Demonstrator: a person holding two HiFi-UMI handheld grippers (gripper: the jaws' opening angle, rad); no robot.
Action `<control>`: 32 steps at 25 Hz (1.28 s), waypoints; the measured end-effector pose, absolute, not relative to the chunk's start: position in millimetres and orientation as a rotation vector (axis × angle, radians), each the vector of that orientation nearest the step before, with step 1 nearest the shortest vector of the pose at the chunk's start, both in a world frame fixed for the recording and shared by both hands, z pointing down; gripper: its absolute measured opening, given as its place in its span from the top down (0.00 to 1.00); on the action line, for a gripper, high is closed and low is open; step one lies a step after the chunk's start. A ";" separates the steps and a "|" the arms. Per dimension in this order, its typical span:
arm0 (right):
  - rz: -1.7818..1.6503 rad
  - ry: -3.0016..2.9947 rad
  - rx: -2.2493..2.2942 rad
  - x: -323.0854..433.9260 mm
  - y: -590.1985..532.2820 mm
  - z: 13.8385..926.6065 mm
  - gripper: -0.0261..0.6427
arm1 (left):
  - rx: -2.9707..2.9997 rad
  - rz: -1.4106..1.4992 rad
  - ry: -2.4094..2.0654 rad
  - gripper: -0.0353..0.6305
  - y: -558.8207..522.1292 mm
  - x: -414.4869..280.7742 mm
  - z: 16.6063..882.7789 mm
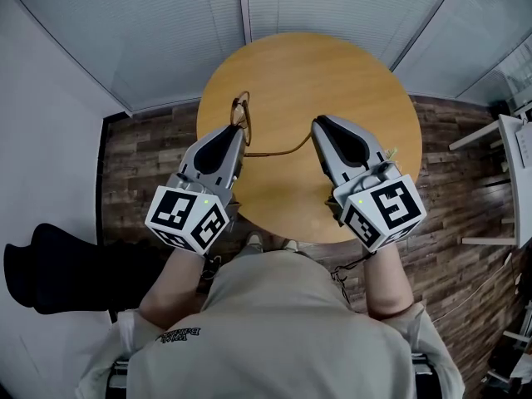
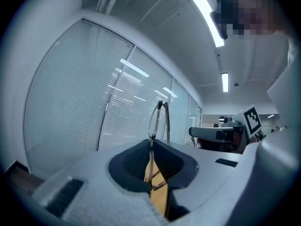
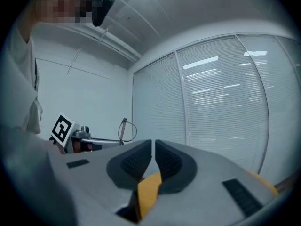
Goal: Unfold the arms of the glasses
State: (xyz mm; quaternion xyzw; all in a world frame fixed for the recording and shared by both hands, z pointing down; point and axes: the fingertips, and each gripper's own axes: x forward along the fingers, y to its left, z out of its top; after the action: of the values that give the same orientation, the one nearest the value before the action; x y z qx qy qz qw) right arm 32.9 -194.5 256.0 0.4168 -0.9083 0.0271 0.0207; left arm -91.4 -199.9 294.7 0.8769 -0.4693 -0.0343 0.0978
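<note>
- The left gripper (image 2: 151, 145) is closed on the glasses (image 2: 159, 120). The thin rim runs down between its pads, and one lens ring stands upright above the tips.
- The right gripper (image 3: 154, 145) lies to the right of the glasses, about level with them. Its jaws stand together but for a narrow slit, and nothing shows between them.
- In the head view a thin brown arm (image 1: 283, 150) runs sideways from the glasses towards the right gripper, so its long axis lies across the person's front. Its end is just beside that gripper's tip, but whether the two touch cannot be told.
- The round wooden counter (image 1: 357, 73) lies under the glasses. No view shows whether they rest on it or hang clear of it.
- The coming move likely turns on that sideways axis. The right gripper is free and nearer the arm's end, while the left serves as the holder.
- Only the head view shows the arm's course.
- Only the left gripper view shows the pinch on the rim.
- The right gripper view shows its own jaws empty, with the lens ring off to their left.
</note>
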 end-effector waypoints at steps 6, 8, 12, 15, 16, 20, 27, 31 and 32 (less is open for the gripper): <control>0.163 -2.790 1.317 42.8 -182.7 278.5 0.91 | 2.567 -0.145 -1.419 0.89 -201.7 -99.6 291.0; 0.183 -2.775 1.299 43.3 -179.0 288.5 0.91 | 2.559 -0.170 -1.423 0.89 -202.5 -101.4 290.2; 0.229 -2.755 1.258 40.2 -171.4 305.9 0.91 | 2.565 -0.186 -1.406 0.89 -202.0 -99.3 288.5; 0.235 -2.731 1.247 38.8 -167.3 315.5 0.91 | 2.568 -0.175 -1.404 0.89 -201.5 -98.4 288.8; 0.237 -2.726 1.241 38.3 -166.2 317.4 0.91 | 2.568 -0.172 -1.402 0.89 -201.5 -98.2 289.2; 0.233 -2.716 1.209 34.8 -162.0 322.7 0.91 | 2.576 -0.139 -1.400 0.89 -201.9 -97.9 291.9; 0.069 -2.732 1.125 26.7 -161.1 301.6 0.90 | 2.615 -0.078 -1.406 0.89 -201.4 -93.1 297.6; 0.023 -2.763 1.069 15.5 -163.2 283.5 0.90 | 2.622 -0.061 -1.404 0.89 -201.2 -88.7 299.5; 0.024 -2.777 1.047 11.3 -163.8 279.7 0.90 | 2.624 -0.058 -1.400 0.89 -201.6 -87.2 299.3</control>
State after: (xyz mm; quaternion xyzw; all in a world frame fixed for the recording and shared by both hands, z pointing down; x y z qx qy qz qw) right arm 11.3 -163.8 279.7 0.3513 -0.9322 0.0079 0.0866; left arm -87.2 -201.6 299.3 0.8790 -0.4690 -0.0194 0.0832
